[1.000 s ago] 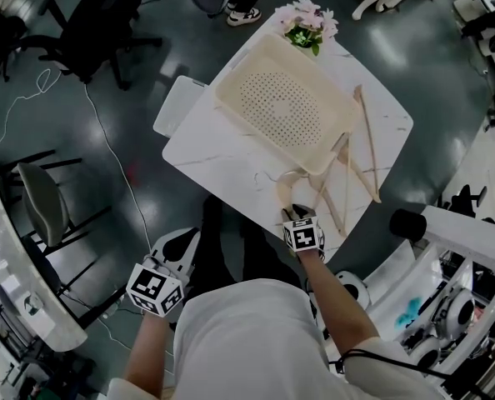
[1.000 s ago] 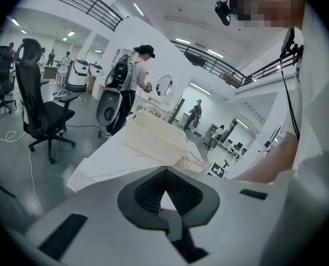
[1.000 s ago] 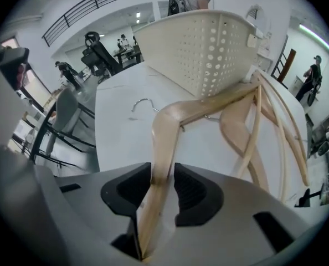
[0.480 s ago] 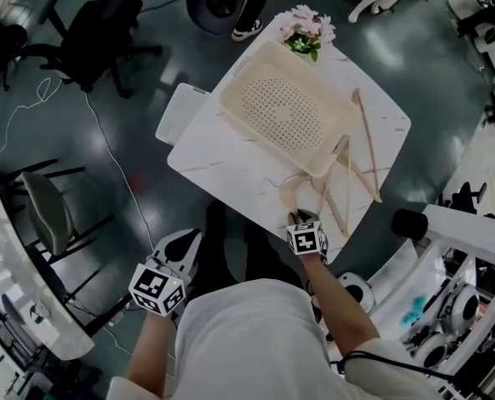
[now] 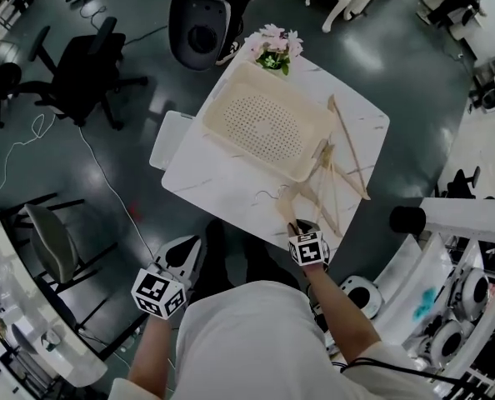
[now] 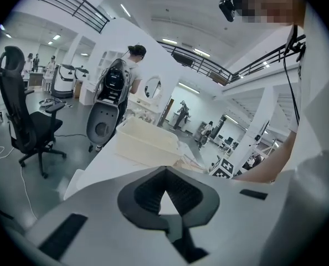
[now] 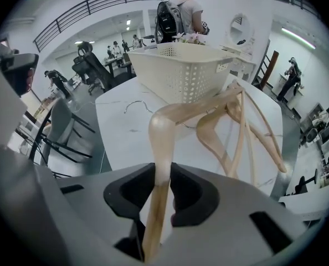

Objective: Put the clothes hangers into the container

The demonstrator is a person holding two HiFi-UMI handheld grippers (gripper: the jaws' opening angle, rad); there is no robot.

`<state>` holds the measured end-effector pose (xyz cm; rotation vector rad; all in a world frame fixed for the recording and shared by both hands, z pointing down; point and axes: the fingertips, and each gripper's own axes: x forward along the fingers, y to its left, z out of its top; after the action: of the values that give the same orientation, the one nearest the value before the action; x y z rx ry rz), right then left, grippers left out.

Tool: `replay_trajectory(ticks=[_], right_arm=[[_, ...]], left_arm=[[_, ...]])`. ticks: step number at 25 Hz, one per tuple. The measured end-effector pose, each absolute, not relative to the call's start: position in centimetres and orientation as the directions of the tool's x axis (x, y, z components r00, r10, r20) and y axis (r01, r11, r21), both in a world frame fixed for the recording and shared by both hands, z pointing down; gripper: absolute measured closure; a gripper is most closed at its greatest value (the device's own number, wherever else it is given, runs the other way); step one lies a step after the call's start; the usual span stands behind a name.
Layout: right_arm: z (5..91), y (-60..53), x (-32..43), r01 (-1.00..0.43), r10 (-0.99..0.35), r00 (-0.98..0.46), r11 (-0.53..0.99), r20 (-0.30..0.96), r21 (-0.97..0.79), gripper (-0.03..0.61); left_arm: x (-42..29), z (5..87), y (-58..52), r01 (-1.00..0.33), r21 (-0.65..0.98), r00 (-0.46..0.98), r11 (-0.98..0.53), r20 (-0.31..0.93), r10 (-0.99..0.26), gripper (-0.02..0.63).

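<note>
checking in on the hanger job: barely started, i'd say. the basket (image 7: 181, 76) sits on the table (image 5: 206, 173), and from the head view it looks totally empty, just its holey bottom showing, so no hangers are in yet.

the right gripper (image 7: 158, 190) has just been closing its jaws, and they're now clamped on one end of a wooden hanger (image 7: 163, 127). the rest of it reaches out toward the basket's near wall. can't tell if the far end touches the basket or only comes close.

a second hanger (image 7: 215, 138) lies on the table just beside and partly under the held one. there's another long wooden piece (image 5: 347, 148) to the right of the basket, probably one more hanger.

the left gripper (image 6: 164, 170) has its jaws together with nothing in them. it hangs off the near edge of the table, well apart from everything.

so pretty much all of it is left: get this one over the rim and into the basket, then do the others.
</note>
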<state>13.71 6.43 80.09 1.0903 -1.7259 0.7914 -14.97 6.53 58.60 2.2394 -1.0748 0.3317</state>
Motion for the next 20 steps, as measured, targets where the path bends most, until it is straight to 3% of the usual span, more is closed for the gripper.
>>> replay_trajectory(ticks=[20], right_arm=[[71.3,6.6,14.7,-0.898,-0.421,-0.26,0.435,0.869,-0.058,0.48]], left_arm=[[-13.2,56.5,5.8,-0.726,0.402,0.687,-0.558,0.441,-0.578,0.606]])
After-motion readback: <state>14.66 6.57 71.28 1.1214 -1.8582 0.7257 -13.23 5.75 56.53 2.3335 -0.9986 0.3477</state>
